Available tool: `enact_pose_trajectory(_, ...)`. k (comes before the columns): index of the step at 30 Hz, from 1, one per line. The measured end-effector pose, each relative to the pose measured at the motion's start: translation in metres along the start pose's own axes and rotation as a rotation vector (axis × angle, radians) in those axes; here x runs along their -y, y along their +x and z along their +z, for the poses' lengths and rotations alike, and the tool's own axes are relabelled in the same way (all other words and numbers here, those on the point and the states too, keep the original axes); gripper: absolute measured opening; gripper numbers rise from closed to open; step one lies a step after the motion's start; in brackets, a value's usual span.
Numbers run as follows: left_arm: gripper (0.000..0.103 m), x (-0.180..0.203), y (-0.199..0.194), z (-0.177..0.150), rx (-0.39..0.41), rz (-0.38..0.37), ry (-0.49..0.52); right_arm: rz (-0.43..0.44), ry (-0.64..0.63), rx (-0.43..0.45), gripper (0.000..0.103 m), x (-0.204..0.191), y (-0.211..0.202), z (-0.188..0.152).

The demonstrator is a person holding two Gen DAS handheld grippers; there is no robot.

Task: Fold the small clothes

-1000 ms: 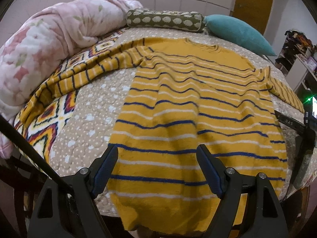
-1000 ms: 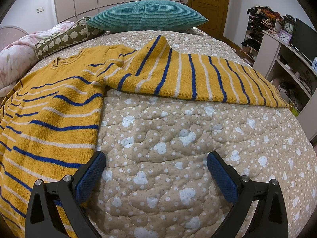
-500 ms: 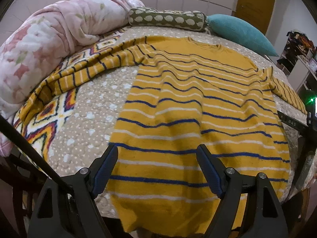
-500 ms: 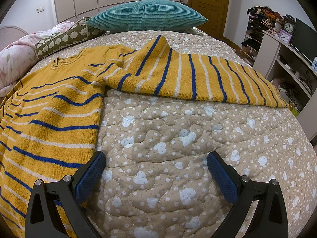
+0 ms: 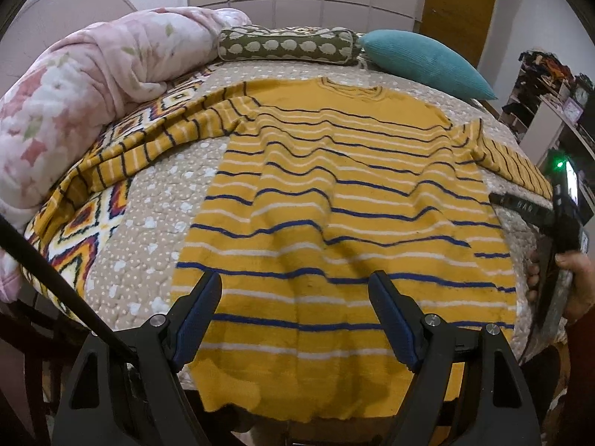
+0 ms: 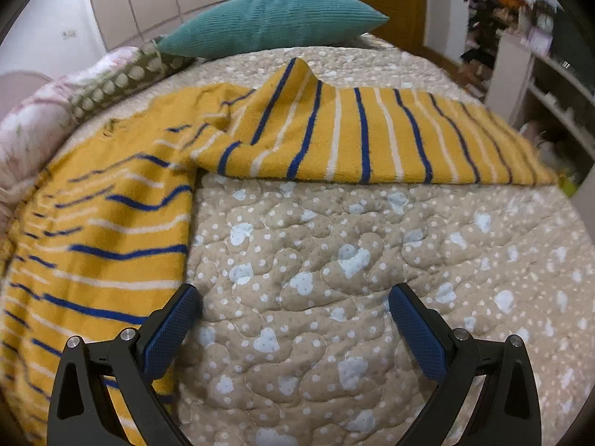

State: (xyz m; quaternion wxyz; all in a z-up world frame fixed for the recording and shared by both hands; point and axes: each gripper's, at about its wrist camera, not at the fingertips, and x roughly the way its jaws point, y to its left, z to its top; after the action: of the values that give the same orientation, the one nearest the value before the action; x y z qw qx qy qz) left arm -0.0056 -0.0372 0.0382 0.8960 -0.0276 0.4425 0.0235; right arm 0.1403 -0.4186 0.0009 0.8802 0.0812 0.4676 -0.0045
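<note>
Since a second ago our left wrist view has drawn back a little, showing more of the headboard end, and our right wrist view has shifted, so the sleeve sits lower in its frame.

We see a mustard-yellow knitted sweater with blue and white stripes [image 5: 346, 200] lying flat across the centre of a beige quilted bedspread with pale hearts and dots [image 6: 334, 260]. Its hem hangs over the bed edge at the bottom of the left view. One sleeve runs toward the left edge of that view; the other stretches across the upper middle of the right view.

Our left gripper [image 5: 295, 317] hovers over the hem, jaws spread wide, holding nothing. Our right gripper [image 6: 293, 327] is also spread wide and empty, over bare quilt just beside the sweater's side edge.

At upper left a pink floral duvet [image 5: 93, 85] is bunched. A teal ribbed cushion [image 6: 275, 22] and an olive patterned bolster [image 5: 286, 44] lie along the top.
</note>
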Motion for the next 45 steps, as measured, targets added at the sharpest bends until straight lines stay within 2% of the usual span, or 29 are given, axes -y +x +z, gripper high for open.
enact_pose_trajectory(2,0.08,0.003,-0.001,0.001,-0.005,-0.004,0.008,0.099,0.076,0.022,0.103,0.019,-0.008,0.001)
enact_pose_trajectory(3,0.08,0.004,-0.002,0.001,-0.003,-0.005,0.01,0.146,0.119,0.025,0.093,0.032,-0.014,0.003)
enact_pose_trajectory(4,0.08,0.004,-0.004,0.002,0.003,-0.002,0.012,0.158,0.163,0.017,0.067,0.044,-0.019,0.006)
enact_pose_trajectory(5,0.08,0.003,-0.004,0.002,0.006,0.003,0.013,0.161,0.214,0.003,0.053,0.061,-0.023,0.008)
enact_pose_trajectory(6,0.08,0.002,-0.004,0.003,0.008,0.01,0.012,0.161,0.288,-0.003,0.044,0.086,-0.028,0.009)
enact_pose_trajectory(7,0.08,0.001,-0.004,0.004,0.007,0.013,0.009,0.146,0.342,0.007,0.044,0.105,-0.032,0.008)
enact_pose_trajectory(9,0.08,-0.003,-0.001,0.006,0.001,0.011,-0.006,0.06,0.435,0.044,0.044,0.149,-0.039,0.007)
enact_pose_trajectory(12,0.08,-0.006,0.003,0.006,-0.011,0.022,-0.014,0.109,0.561,0.078,0.039,0.197,-0.039,0.01)
enact_pose_trajectory(15,0.08,-0.007,0.005,0.006,-0.017,0.031,-0.015,0.04,0.643,0.115,0.039,0.226,-0.036,0.025)
enact_pose_trajectory(17,0.08,-0.008,0.005,0.006,-0.015,0.037,-0.012,0.054,0.698,0.123,0.039,0.241,-0.026,0.037)
enact_pose_trajectory(23,0.08,-0.011,0.013,0.008,-0.033,0.055,-0.025,0.074,0.807,0.177,0.04,0.263,-0.006,0.068)
enact_pose_trajectory(24,0.08,-0.011,0.015,0.008,-0.035,0.055,-0.026,0.078,0.82,0.18,0.029,0.265,-0.004,0.072)
enact_pose_trajectory(25,0.08,-0.012,0.016,0.009,-0.037,0.055,-0.027,0.077,0.818,0.176,0.012,0.264,-0.002,0.076)
enact_pose_trajectory(28,0.08,-0.014,0.017,0.01,-0.032,0.053,-0.028,0.099,0.795,0.202,0.009,0.275,-0.013,0.085)
enact_pose_trajectory(33,0.08,-0.03,0.02,0.011,-0.023,0.037,-0.066,-0.055,0.761,0.283,0.007,0.284,-0.06,0.094)
enact_pose_trajectory(36,0.08,-0.041,0.019,0.007,-0.015,0.032,-0.09,-0.122,0.689,0.282,0.006,0.267,-0.072,0.109)
enact_pose_trajectory(39,0.08,-0.053,0.017,0.003,-0.003,0.036,-0.111,-0.17,0.552,0.294,0.006,0.222,-0.082,0.131)
enact_pose_trajectory(42,0.08,-0.07,0.012,0.0,0.019,0.038,-0.14,-0.123,0.382,0.311,0.006,0.149,-0.089,0.155)
enact_pose_trajectory(44,0.08,-0.082,0.009,-0.003,0.033,0.041,-0.159,-0.058,0.287,0.309,0.006,0.097,-0.09,0.167)
enact_pose_trajectory(45,0.08,-0.089,0.008,-0.005,0.041,0.043,-0.171,-0.003,0.225,0.298,0.006,0.058,-0.087,0.174)
